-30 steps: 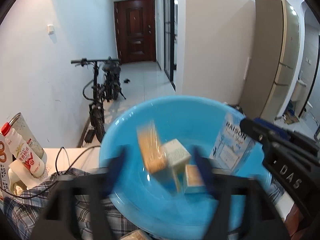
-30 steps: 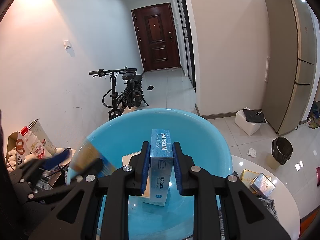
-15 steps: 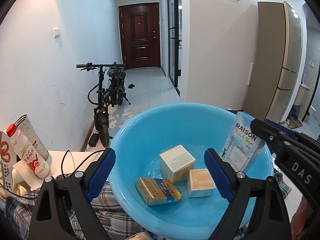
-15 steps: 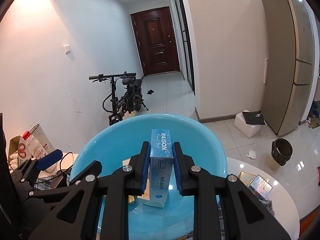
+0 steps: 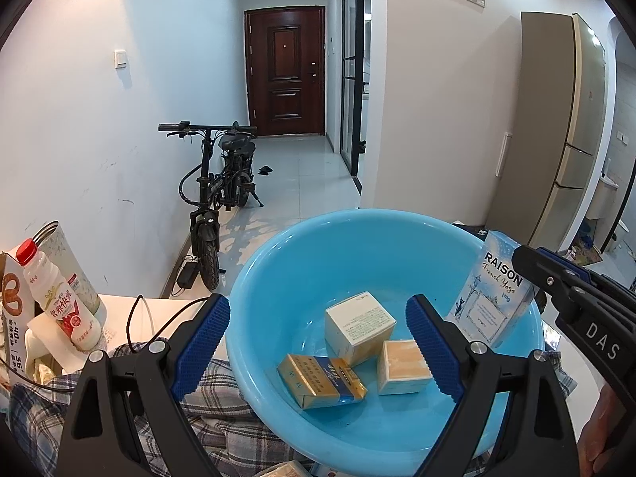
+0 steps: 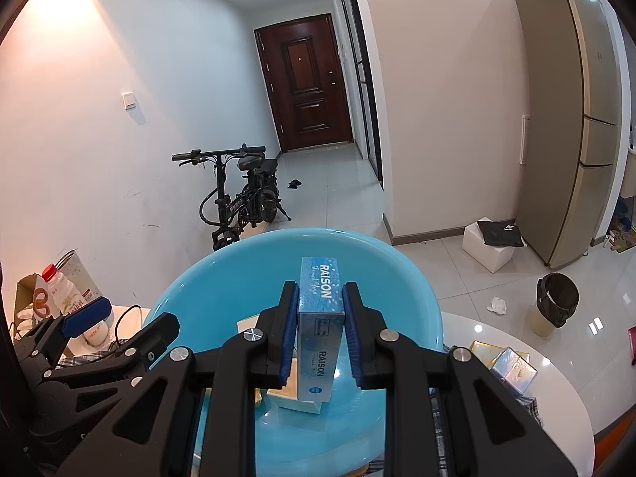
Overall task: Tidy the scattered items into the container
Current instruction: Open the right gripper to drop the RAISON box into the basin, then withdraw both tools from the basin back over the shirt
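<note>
Left gripper (image 5: 318, 342) just dropped gold pack (image 5: 321, 381) into basin (image 5: 262, 278) at 6 o'clock, now wide and empty; right gripper (image 6: 320, 332) clamps Raison box (image 6: 319, 330), next in.

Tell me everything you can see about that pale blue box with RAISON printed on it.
The RAISON box is a slim, tall carton, seemingly glossy card, pale blue with white speckles. A broad face reads "RAISON French Yogo" above a framed panel with a small cat drawing; the narrow side repeats the name. It is closed and looks undamaged. The right gripper clamps its narrow sides between blue pads, holding it upright, slightly tilted, over the blue basin, above the boxes lying inside. Nothing else visibly touches it.
</note>
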Available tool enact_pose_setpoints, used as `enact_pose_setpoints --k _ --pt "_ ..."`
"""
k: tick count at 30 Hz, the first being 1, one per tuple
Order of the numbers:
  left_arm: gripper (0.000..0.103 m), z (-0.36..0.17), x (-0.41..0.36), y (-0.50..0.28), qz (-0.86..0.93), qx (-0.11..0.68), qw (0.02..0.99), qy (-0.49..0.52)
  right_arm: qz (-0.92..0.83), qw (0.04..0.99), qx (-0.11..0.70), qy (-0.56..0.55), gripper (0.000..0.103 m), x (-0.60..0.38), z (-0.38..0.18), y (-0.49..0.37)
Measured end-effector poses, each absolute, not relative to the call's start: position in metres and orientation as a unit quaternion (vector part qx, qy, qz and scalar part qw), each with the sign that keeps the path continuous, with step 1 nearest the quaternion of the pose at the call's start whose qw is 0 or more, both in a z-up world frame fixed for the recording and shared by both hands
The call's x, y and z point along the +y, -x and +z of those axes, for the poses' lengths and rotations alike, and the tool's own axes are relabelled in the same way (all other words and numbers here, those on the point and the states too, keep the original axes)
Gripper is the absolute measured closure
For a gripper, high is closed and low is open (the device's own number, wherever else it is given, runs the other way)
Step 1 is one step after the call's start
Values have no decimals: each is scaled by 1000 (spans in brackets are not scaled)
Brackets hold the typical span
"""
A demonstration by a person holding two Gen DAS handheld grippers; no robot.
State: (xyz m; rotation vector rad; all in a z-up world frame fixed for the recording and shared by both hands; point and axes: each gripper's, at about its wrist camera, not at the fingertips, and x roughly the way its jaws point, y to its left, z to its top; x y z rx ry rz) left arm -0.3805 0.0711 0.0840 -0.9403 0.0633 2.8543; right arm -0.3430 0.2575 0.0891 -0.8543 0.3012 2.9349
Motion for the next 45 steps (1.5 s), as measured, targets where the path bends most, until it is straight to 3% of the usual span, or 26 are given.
enact_pose_setpoints --k 5,6,9,30,37,45 --pt "11 84 71 380 948 21 67 312 955 36 88 282 80 257 89 344" --pt "11 84 71 380 948 20 67 311 955 36 84 282 74 257 89 344" --pt "11 84 70 380 948 18 66 310 959 47 85 266 26 259 93 339" --pt "11 105 66 346 958 24 74 275 970 45 116 207 26 272 131 302" --pt "11 110 83 319 955 105 66 269 971 44 111 207 26 271 139 287" --pt "11 124 71 270 962 91 70 248 974 58 95 198 26 280 159 253"
